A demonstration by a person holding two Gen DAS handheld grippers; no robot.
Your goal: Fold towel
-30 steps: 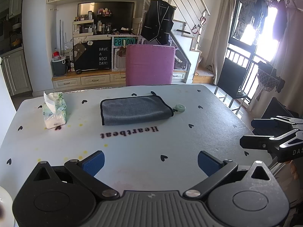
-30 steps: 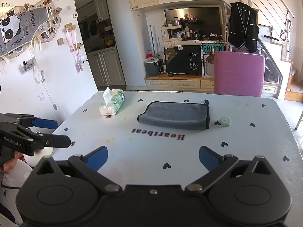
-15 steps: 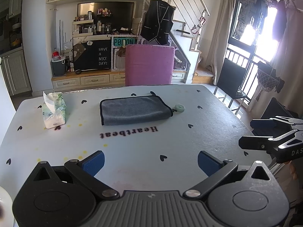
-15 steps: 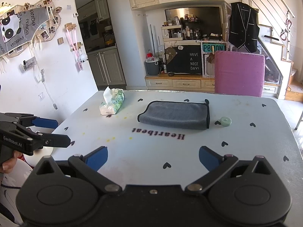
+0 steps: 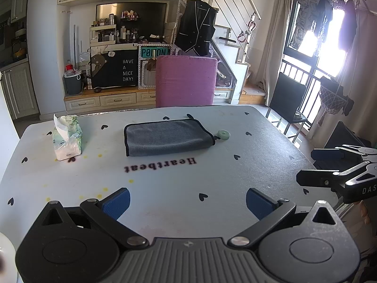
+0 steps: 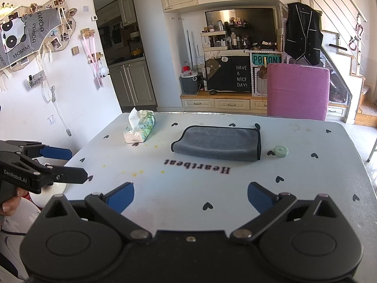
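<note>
A grey towel with a dark border lies folded flat in the far middle of the table; it also shows in the right wrist view. My left gripper is open and empty, held over the near edge of the table, well short of the towel. My right gripper is open and empty, also near the table's front edge. Each gripper shows in the other's view: the right gripper at the right, the left gripper at the left.
A tissue pack stands at the far left of the table. A small green round disc lies just right of the towel. A pink chair stands behind the table. A white round object sits by the table's left edge.
</note>
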